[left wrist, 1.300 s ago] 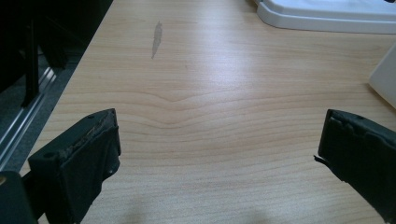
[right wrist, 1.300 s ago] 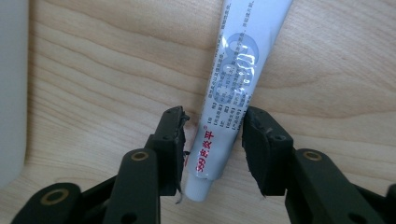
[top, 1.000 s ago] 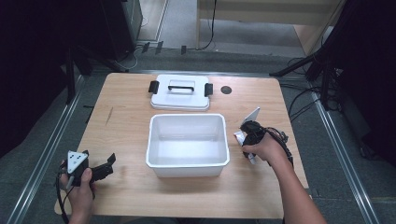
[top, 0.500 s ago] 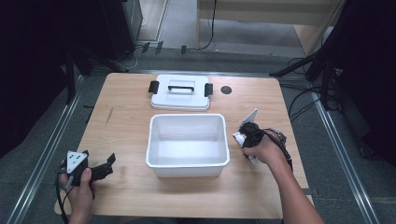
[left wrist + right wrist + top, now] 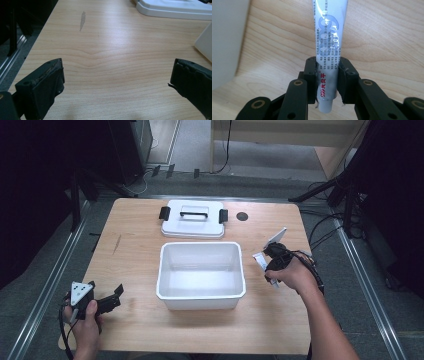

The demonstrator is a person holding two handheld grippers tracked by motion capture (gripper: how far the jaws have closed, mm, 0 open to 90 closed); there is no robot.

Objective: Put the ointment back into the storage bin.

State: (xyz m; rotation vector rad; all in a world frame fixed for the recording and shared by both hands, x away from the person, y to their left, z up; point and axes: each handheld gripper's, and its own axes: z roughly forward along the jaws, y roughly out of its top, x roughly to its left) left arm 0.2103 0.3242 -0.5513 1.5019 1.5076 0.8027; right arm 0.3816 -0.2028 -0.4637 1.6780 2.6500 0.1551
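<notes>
A white tube with printed text and red characters (image 5: 329,37) is clamped between my right gripper's (image 5: 327,65) pads near its capped end, and its long body points away over the wood. From above, that right gripper (image 5: 267,262) hovers just right of the white plastic tub (image 5: 200,245), with the tube (image 5: 260,260) beside the hand. The tub's wall (image 5: 227,37) stands close on the left in the right gripper view. My left gripper (image 5: 117,77) is open with bare tabletop between its jaws; it rests at the table's front left (image 5: 116,295).
The tub's white lid (image 5: 193,219) with a black handle and side clips lies flat behind the tub, and its edge (image 5: 175,7) shows far off in the left gripper view. A small dark round hole (image 5: 242,216) sits right of the lid. Metal rails run along both table sides.
My right hand has lifted a little with the tube still clamped. The left gripper has stayed put.
</notes>
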